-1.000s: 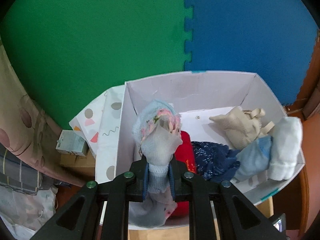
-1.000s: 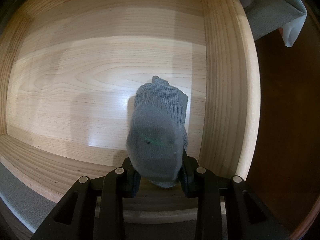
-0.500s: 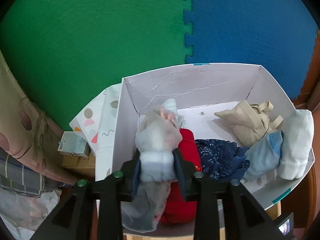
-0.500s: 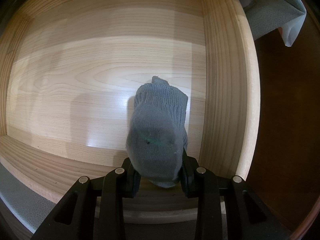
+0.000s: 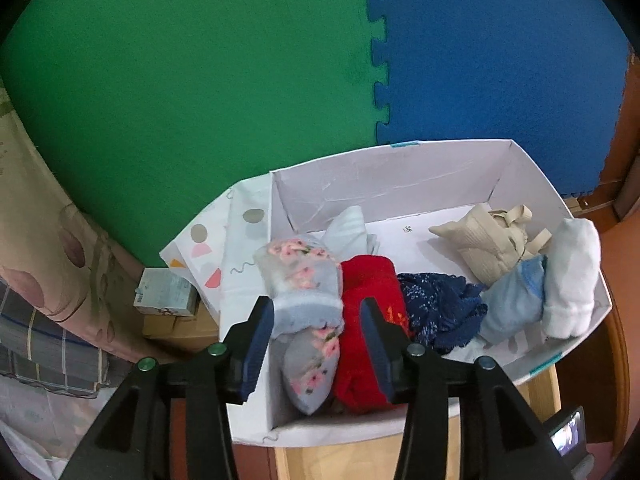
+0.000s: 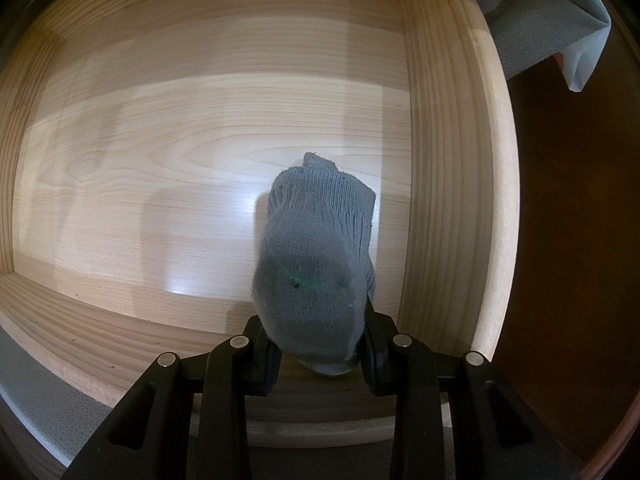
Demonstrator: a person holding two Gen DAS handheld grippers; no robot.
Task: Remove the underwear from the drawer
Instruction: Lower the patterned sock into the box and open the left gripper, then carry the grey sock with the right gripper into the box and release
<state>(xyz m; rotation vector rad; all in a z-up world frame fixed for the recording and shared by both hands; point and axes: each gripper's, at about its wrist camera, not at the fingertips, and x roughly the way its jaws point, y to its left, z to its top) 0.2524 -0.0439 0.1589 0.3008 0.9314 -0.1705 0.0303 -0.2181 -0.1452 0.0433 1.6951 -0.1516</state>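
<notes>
Grey ribbed sock (image 6: pixel 316 256) against pale wood drawer (image 6: pixel 200 152); pink-flowered grey sock (image 5: pixel 304 280); red garment (image 5: pixel 368 292); white box (image 5: pixel 384 172).

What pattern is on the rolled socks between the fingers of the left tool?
Pink flowers on pale grey-blue, seen best in the left wrist view: the floral socks.

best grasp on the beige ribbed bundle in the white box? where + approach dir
Pinch the beige ribbed bundle across its plump ribbed middle, coming straight down from above. The white box walls block side entry, and the loose straps at its right end would likely slip. The light blue roll crowds its near side.
</notes>
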